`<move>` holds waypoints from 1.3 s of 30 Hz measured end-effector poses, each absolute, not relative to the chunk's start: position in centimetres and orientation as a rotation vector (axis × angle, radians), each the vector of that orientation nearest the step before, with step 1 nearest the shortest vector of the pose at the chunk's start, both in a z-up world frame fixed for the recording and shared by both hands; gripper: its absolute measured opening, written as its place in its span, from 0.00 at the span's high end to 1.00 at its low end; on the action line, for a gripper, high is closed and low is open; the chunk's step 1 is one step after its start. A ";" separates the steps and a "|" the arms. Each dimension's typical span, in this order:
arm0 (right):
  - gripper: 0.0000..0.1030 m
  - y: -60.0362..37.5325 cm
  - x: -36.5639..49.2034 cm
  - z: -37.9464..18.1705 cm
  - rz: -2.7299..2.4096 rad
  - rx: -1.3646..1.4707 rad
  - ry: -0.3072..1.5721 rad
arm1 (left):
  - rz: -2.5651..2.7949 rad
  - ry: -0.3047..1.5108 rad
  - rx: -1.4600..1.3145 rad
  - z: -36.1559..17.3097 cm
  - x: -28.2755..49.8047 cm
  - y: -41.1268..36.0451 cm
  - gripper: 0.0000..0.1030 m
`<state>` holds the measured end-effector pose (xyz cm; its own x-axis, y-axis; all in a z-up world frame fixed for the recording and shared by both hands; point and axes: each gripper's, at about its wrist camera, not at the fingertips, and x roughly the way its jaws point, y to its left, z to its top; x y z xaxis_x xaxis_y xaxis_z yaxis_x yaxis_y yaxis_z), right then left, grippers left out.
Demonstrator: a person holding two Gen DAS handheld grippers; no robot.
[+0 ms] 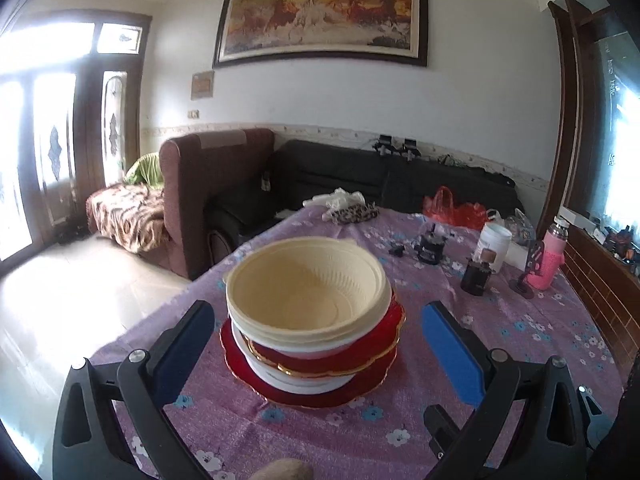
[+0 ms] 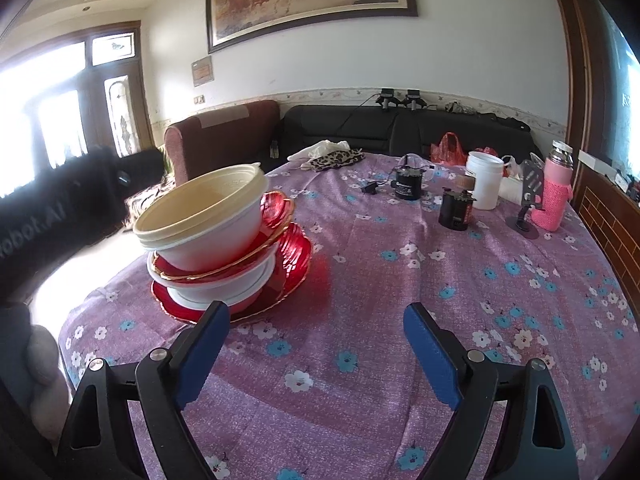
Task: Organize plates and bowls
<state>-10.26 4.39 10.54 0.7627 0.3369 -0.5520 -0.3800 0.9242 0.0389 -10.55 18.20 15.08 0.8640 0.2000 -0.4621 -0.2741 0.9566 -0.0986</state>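
A mixed stack stands on the purple flowered tablecloth (image 1: 500,340). From the bottom: a large red plate (image 1: 320,396), a white bowl (image 1: 296,382), a smaller red gold-rimmed plate (image 1: 360,356), then cream and white bowls (image 1: 304,288) nested on top and tilted. The stack shows at the left in the right wrist view (image 2: 208,236). My left gripper (image 1: 316,344) is open, its blue pads either side of the stack, apart from it. My right gripper (image 2: 316,336) is open and empty, to the right of the stack.
At the table's far side stand a white jar (image 2: 484,184), black devices (image 2: 408,186), a pink-sleeved flask (image 2: 556,196), a red bag (image 2: 448,148) and a leopard-print cloth (image 2: 336,160). Sofas (image 1: 320,176) stand behind. The table's left edge drops to the floor (image 1: 80,288).
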 end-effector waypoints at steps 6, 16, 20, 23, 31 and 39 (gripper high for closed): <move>0.11 5.1 -9.5 9.7 0.375 -0.098 0.620 | 0.288 0.567 -0.219 12.4 -10.0 22.4 0.00; 0.11 7.9 -10.2 8.6 0.406 -0.137 0.655 | 0.341 0.645 -0.212 10.2 -10.4 24.8 0.00; 0.11 9.5 -11.0 8.0 0.419 -0.175 0.657 | 0.308 0.660 -0.215 9.7 -10.9 24.5 0.00; 0.11 10.4 -11.3 7.5 0.417 -0.194 0.664 | 0.298 0.662 -0.226 9.6 -11.3 24.8 0.00; 0.11 11.6 -11.2 7.3 0.404 -0.209 0.673 | 0.300 0.665 -0.238 9.8 -12.0 25.8 0.00; 0.11 12.3 -11.0 7.2 0.396 -0.217 0.669 | 0.284 0.676 -0.251 9.7 -11.7 26.5 0.00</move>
<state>-10.98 12.29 7.19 0.7137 0.2854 -0.6396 -0.4229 0.9036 -0.0687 -11.71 26.47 9.74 0.7442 0.1755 -0.6446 -0.3369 0.9318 -0.1353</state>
